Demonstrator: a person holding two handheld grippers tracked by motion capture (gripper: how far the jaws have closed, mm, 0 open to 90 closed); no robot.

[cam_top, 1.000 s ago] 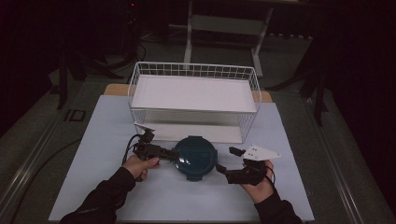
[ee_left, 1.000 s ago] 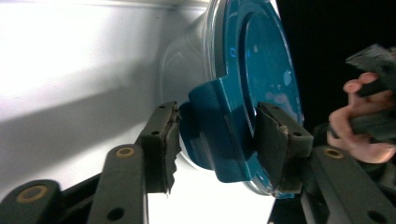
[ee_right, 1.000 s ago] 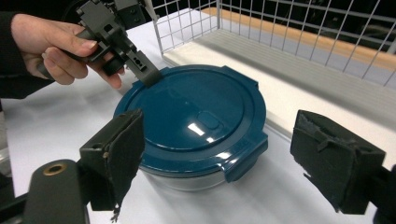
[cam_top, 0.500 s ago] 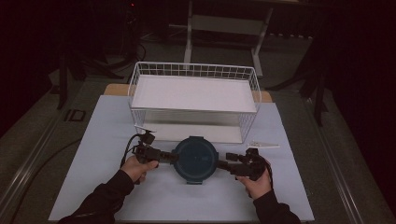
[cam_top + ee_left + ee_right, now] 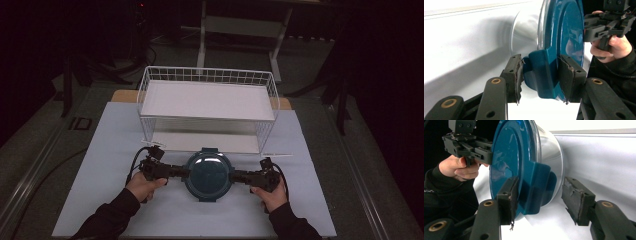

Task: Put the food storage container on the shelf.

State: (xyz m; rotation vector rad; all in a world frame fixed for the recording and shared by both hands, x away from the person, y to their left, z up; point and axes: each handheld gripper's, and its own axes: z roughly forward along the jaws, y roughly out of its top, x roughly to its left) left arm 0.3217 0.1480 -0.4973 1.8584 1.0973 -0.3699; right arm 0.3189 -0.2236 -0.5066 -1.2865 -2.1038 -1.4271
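A round clear container with a teal lid [image 5: 208,173] sits on the white table in front of the person. My left gripper [image 5: 183,172] reaches in from the left. In the left gripper view it [image 5: 541,75] is shut on the lid's teal latch tab [image 5: 541,67], with both pads pressing it. My right gripper [image 5: 236,176] comes in from the right. In the right gripper view its jaws [image 5: 543,197] have just been closing around the opposite latch tab [image 5: 540,185]. One pad [image 5: 510,192] lies against the lid, and the other pad [image 5: 575,198] stands off with a gap.
A white wire basket [image 5: 207,75] with a white board inside stands just behind the container. A thin white strip [image 5: 276,154] lies by the basket's right front corner. The table's front edge runs close under the person's forearms.
The right gripper has come down and in to the container's right side, and its jaws have narrowed around the latch tab. The left gripper has kept its hold at the left tab.
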